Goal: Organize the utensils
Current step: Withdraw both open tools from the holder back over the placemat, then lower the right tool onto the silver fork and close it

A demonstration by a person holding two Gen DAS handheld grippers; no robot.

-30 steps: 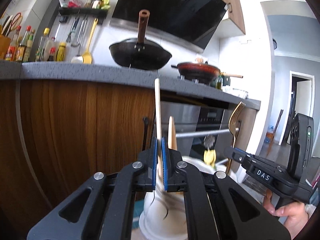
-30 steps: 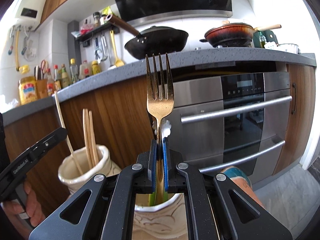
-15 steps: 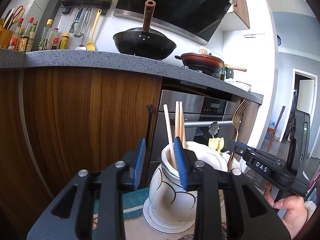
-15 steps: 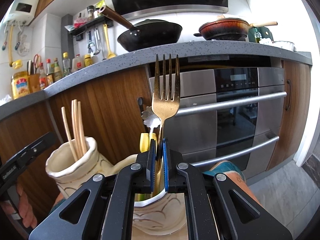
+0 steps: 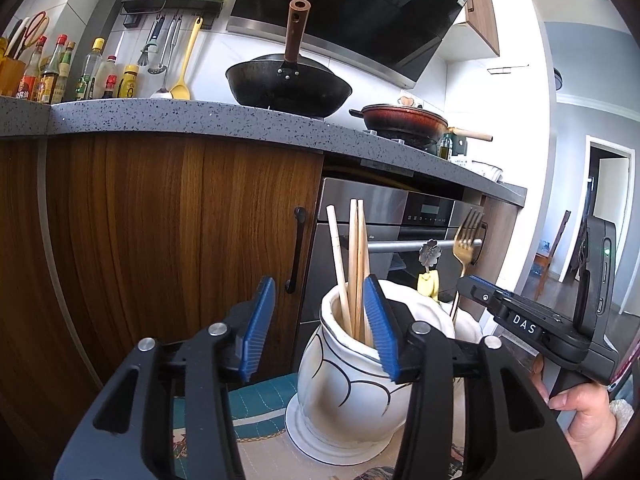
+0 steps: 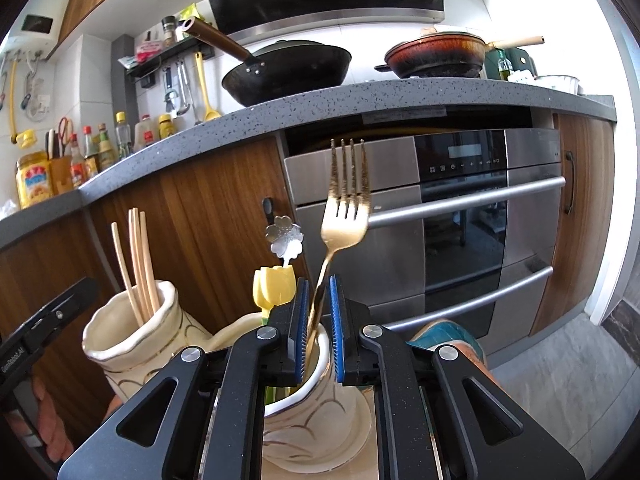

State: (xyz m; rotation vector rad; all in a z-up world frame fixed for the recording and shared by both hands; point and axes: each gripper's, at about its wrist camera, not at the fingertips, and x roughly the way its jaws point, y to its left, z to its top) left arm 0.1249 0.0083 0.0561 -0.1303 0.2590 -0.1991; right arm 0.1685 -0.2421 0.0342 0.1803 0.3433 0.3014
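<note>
A white ceramic holder with several wooden chopsticks stands on a mat; it also shows in the right wrist view, chopsticks upright. My left gripper is open and empty just before it. A second white holder holds a gold fork, a flower-topped spoon and a yellow tulip-shaped utensil. My right gripper is open around the fork's handle, which leans against the left pad. The fork shows in the left wrist view too.
Wooden cabinet doors and a steel oven stand close behind. The grey counter above carries a black wok, a red pan and bottles. The right gripper's body is at right.
My left gripper let go of a chopstick into the holder, opened wide and drew back. My right gripper lowered the fork into its holder and has just opened; the fork tilts.
</note>
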